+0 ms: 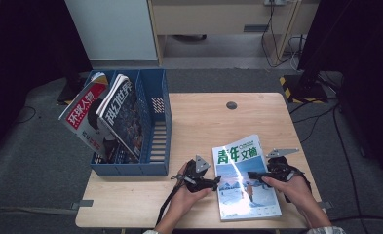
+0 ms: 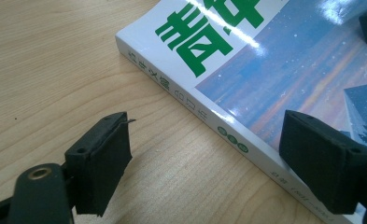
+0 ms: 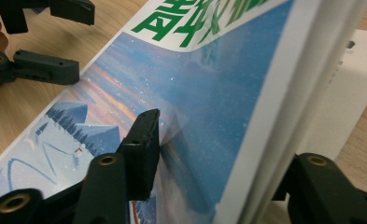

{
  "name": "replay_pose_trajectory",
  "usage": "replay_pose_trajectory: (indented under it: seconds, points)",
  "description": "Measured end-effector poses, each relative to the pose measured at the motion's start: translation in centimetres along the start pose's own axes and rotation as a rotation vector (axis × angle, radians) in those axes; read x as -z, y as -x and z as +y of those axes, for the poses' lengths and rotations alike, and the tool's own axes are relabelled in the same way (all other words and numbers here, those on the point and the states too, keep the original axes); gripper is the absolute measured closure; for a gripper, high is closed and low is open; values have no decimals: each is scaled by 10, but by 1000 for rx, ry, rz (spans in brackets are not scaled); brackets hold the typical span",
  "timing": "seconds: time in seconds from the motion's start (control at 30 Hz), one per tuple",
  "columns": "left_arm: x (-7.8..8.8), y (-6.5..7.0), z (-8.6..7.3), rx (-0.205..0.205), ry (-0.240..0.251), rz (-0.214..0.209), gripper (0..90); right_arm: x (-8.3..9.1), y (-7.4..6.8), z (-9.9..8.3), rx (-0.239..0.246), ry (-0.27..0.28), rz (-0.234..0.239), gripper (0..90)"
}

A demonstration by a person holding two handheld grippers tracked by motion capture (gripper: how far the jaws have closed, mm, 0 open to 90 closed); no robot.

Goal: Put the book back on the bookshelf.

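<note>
A magazine [image 1: 245, 178] with green characters on a blue snowy cover lies on the wooden table [image 1: 199, 126], front right. My left gripper [image 1: 212, 181] stands open beside its spine [image 2: 190, 105], with one pad [image 2: 99, 163] over bare wood and the other [image 2: 323, 158] at the spine's edge. My right gripper [image 1: 257, 174] is at the magazine's right edge. The cover and several pages [image 3: 270, 116] are lifted and stand between its jaws. One jaw lies against the glossy cover and the other sits under the lifted edge, with a gap still between them.
A blue file rack [image 1: 155, 126] stands at the table's left with two magazines [image 1: 104, 117] leaning in it. A round cable hole [image 1: 232, 105] is at the table's back. In the right gripper view, the left gripper's jaws lie at the top left.
</note>
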State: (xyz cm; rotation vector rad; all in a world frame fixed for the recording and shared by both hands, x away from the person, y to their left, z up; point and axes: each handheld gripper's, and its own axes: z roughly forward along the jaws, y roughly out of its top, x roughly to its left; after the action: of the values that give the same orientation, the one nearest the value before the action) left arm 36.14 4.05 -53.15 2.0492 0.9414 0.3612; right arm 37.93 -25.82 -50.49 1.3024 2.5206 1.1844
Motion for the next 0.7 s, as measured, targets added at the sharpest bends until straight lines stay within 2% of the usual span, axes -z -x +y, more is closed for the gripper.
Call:
replay_pose_trajectory:
  seconds: [0.27,0.4,0.63,0.67,0.7]
  points:
    - [0,1,0,-8,5,9,162,6,0,3,-54,19,20,652]
    - [0,0,-1,9,9,3,162,7,-1,4,-57,26,22,687]
    - [1,0,-2,25,13,4,173,11,-4,8,-68,69,39,732]
    - [1,1,-1,22,15,8,176,11,-5,9,-71,72,39,735]
    - [1,-1,0,-4,32,20,176,11,-6,9,-65,77,37,739]
